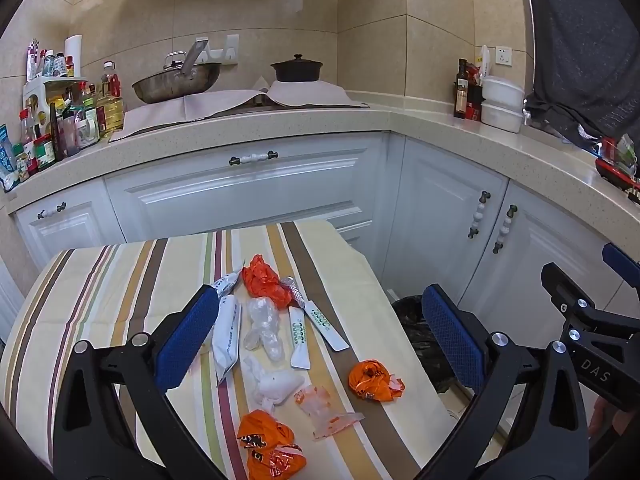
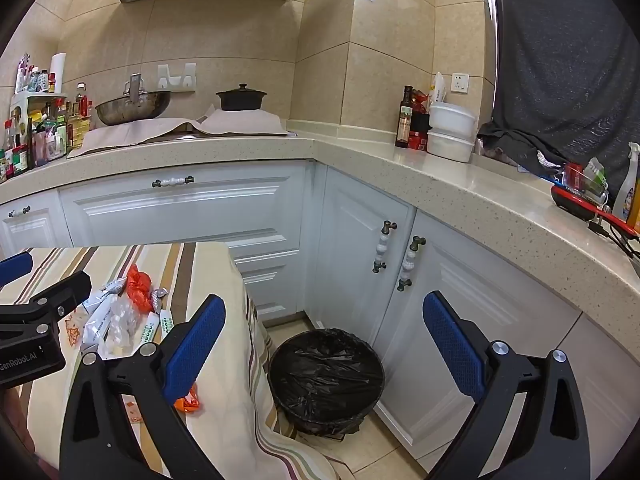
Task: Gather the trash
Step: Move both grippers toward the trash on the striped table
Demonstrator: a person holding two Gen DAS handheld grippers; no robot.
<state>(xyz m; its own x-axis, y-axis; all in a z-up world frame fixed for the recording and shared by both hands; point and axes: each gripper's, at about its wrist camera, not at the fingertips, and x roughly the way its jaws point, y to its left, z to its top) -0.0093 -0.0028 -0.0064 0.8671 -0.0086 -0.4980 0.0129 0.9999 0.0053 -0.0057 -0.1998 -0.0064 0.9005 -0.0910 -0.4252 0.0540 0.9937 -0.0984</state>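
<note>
Several pieces of trash lie on the striped tablecloth [image 1: 100, 280]: orange crumpled wrappers [image 1: 265, 280] [image 1: 374, 380] [image 1: 270, 450], white sachets [image 1: 227, 338] [image 1: 300, 336], clear plastic [image 1: 264, 326] and a white wad [image 1: 276, 386]. My left gripper [image 1: 320, 336] is open and empty, hovering above the trash. My right gripper [image 2: 324, 340] is open and empty above the black-lined trash bin [image 2: 326, 376] on the floor right of the table. The bin also shows in the left wrist view [image 1: 420, 340]. The trash pile shows at left in the right wrist view [image 2: 120, 316].
White cabinets [image 2: 180, 208] and an L-shaped beige countertop [image 2: 440, 184] surround the table. A wok [image 1: 176, 82], black pot [image 1: 297, 68], bottles [image 1: 60, 120] and white containers [image 2: 452, 132] stand on the counter. The bin stands in the narrow floor gap between table and cabinets.
</note>
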